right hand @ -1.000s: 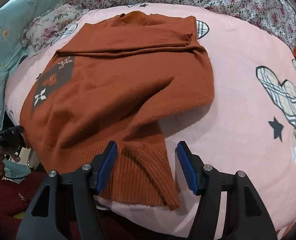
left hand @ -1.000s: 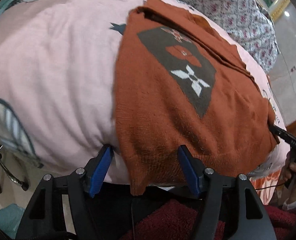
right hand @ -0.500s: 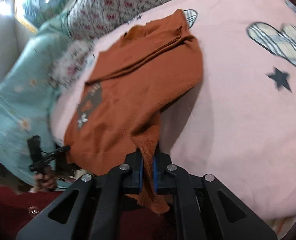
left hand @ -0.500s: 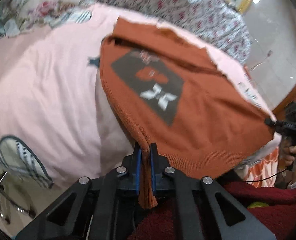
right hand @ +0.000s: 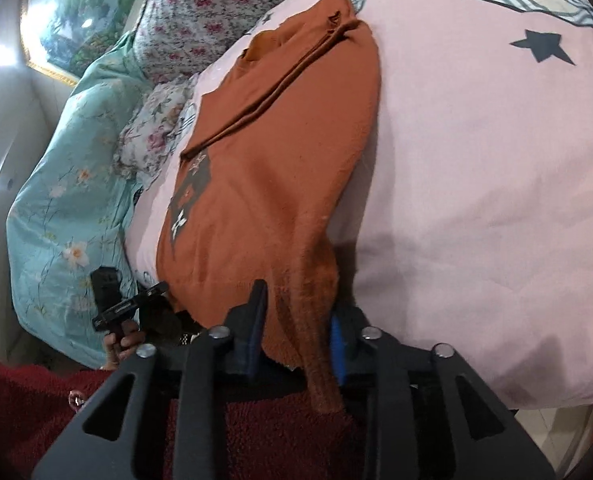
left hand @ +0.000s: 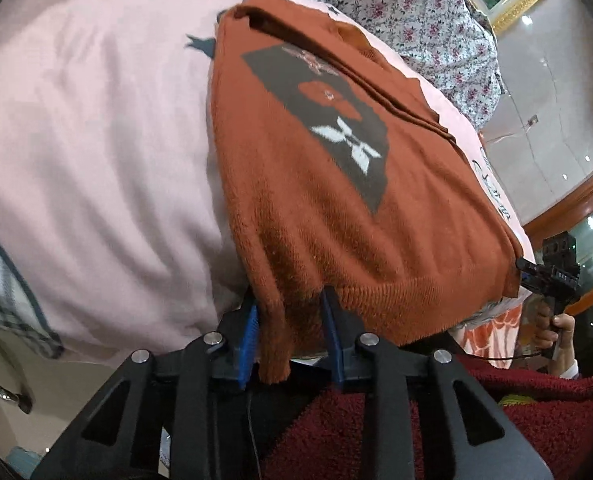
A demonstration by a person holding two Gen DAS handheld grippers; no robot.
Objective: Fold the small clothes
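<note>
An orange knitted sweater [left hand: 336, 208] lies flat on the pink blanket [left hand: 96, 140] of a bed, its ribbed hem hanging over the near edge. The left tool [left hand: 290, 334] has its blue pads partly spread and opening, with one hem corner drooping between them; the cloth seems to brush the left pad, though the fuzzy knit makes contact hard to judge. The right tool [right hand: 296, 334] is likewise parting, the opposite hem corner dangling loose between its pads, near the right one. In each view the other tool shows at the hem's far end, gripped by a hand [right hand: 122, 340]. A floral quilt [right hand: 68, 208] lies beside the blanket.
</note>
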